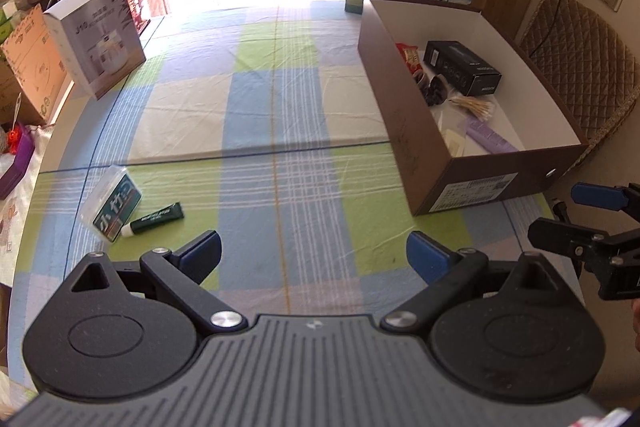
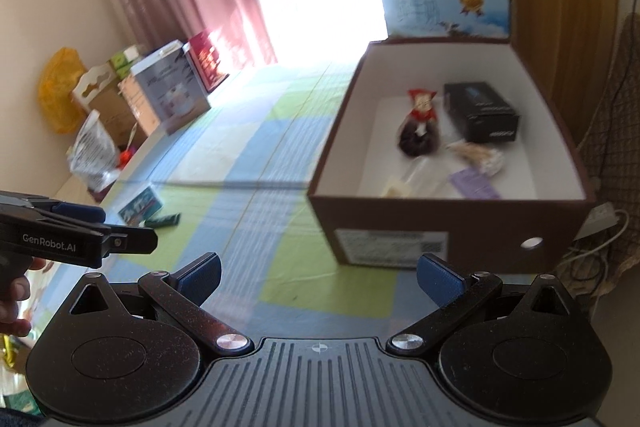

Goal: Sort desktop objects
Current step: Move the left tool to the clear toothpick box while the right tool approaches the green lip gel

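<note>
Left wrist view: at lower left of the frame a dark green tube point(image 1: 157, 219) with a white cap lies on the checked cloth of the bench point(image 1: 280, 115), its cap end touching a clear-wrapped packet point(image 1: 114, 203) with a teal label. At right stands an open brown cardboard box point(image 1: 404, 131) with a white inside. It holds a black carton point(image 1: 464, 67), a red snack wrapper point(image 1: 408, 55), a dark bundle point(image 1: 434, 91), a sheaf of thin wooden sticks point(image 1: 474, 105) and a lilac packet point(image 1: 492, 139). The left claw point(image 1: 314, 259) fills the bottom of the frame, its blue-padded jaws spread wide with nothing between them, above bare cloth. The right claw point(image 1: 568, 215) enters at the right edge, empty, its jaws parted.

Right wrist view, somewhat blurred: the green tube point(image 2: 162, 221) and packet point(image 2: 140, 209) sit at middle left; the box point(image 2: 400, 227) takes up the right, showing the same contents. The right claw point(image 2: 319, 277) gapes wide and empty near the box's front wall. The left claw point(image 2: 120, 231) reaches in from the left edge; how far it opens cannot be told here.
</note>
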### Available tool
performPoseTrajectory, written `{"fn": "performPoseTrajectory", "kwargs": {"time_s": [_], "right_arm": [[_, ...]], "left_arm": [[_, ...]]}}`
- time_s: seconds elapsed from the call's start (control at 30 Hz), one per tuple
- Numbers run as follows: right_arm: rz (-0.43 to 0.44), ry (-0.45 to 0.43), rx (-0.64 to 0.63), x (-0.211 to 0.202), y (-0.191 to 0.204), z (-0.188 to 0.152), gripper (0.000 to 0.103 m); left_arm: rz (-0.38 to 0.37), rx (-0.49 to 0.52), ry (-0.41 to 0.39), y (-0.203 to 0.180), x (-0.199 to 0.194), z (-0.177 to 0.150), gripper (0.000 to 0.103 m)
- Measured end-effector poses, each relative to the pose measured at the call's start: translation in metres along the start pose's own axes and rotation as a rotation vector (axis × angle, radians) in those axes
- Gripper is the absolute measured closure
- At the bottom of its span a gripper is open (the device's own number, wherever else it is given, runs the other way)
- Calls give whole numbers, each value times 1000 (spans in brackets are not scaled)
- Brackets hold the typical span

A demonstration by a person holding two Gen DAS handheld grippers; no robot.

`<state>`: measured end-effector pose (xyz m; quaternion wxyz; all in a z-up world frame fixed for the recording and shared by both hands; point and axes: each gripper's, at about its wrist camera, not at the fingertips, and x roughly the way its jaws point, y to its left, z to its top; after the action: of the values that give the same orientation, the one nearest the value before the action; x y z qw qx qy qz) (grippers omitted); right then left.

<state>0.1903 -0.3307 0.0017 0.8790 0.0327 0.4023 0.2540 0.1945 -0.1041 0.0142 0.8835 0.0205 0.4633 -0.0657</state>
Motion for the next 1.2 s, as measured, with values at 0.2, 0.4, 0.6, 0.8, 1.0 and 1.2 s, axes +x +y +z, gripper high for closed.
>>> {"fn": "performPoseTrajectory", "kwargs": {"time_s": [0.2, 0.4, 0.6, 0.8, 1.0, 1.2], "right_arm": [[43, 43, -25, 14, 18, -4, 2], [84, 78, -56, 26, 36, -7, 2], [115, 103, -90, 37, 54, -9, 2], [141, 117, -122, 48, 70, -8, 2], [164, 140, -141, 64, 86, -6, 2], [189, 159, -157, 77, 99, -3, 2]], "left_arm": [[18, -29, 25, 14, -2, -13, 6], [40, -62, 34, 32, -6, -24, 6], [63, -104, 43, 50, -10, -33, 6], [88, -143, 45, 67, -13, -40, 6], [112, -178, 46, 83, -15, -44, 6], [137, -211, 56, 100, -14, -48, 6]]}}
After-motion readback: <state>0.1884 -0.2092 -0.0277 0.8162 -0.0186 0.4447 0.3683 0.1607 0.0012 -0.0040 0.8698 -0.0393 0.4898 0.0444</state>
